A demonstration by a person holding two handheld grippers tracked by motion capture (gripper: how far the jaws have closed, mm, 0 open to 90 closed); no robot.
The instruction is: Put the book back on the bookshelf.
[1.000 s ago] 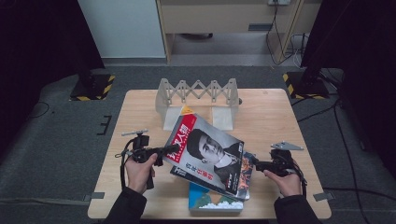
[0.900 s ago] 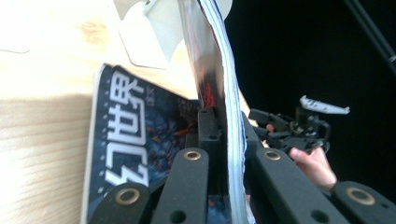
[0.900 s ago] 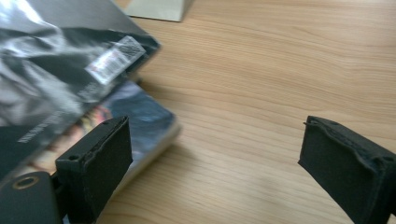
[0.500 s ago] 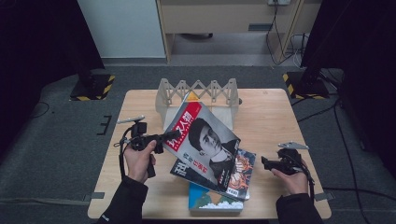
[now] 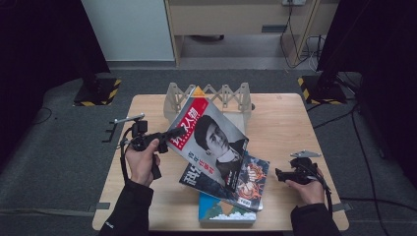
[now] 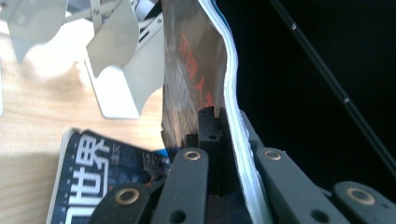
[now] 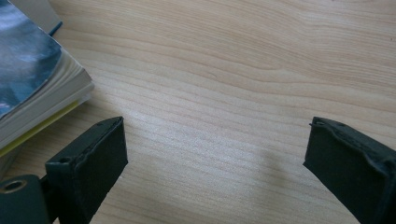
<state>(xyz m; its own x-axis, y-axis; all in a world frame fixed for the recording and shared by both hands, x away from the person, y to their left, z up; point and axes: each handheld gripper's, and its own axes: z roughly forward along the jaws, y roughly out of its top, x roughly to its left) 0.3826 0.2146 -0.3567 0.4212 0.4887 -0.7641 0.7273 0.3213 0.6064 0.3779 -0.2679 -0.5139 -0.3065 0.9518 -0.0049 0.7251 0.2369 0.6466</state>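
Left gripper (image 5: 169, 136) is clamped on the left edge of a magazine (image 5: 209, 140), the one with a red title and a face on the cover. The magazine is lifted off the stack, tilted, its upper corner up by the rack (image 5: 231, 96) at the back of the table (image 5: 280, 123), its lower right part hanging over the pile. In the left gripper view the jaws pinch the magazine's (image 6: 224, 107) page edge tight, and the pages bow upward above the grip.

Under it lies a dark magazine (image 5: 251, 179) with comic-style art, flat on the table, and below that a blue book (image 5: 216, 211) at the near edge. The dark magazine (image 6: 93, 172) with big white letters shows in the left gripper view too, lying on the wood near the white rack (image 6: 116, 70).

Right gripper (image 5: 280, 174) is low over the table on the right side, just beside the stack's right edge and not touching it. Its jaws stand wide apart with bare wood between them, holding nothing. In the right gripper view the stack's corner (image 7: 32, 93) sits just left of the left jaw.
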